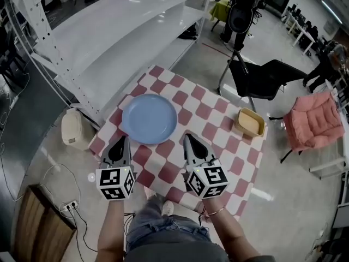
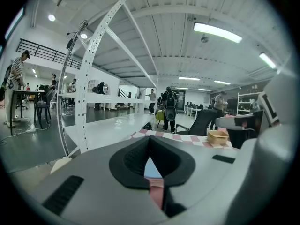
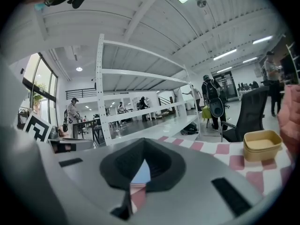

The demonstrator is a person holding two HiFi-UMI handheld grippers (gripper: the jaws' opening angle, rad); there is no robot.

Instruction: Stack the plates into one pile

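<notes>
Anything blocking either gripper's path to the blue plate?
Nothing visible. Only bare checkered cloth separates the blue plate from the left gripper and right gripper; the tan box sits off to the side.

Blue plate [image 1: 149,118]: smooth, slightly glossy, hard-looking. Worktop [image 1: 218,130] cover: checked cloth, matt. Tan tub [image 1: 250,122] by worktop's right edge: matt, plastic-looking. White shelving [image 1: 125,31]: painted metal, glossy.

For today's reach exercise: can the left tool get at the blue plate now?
Probably yes: the left tool points at the blue plate with nothing between them, though its jaws are shut.
</notes>
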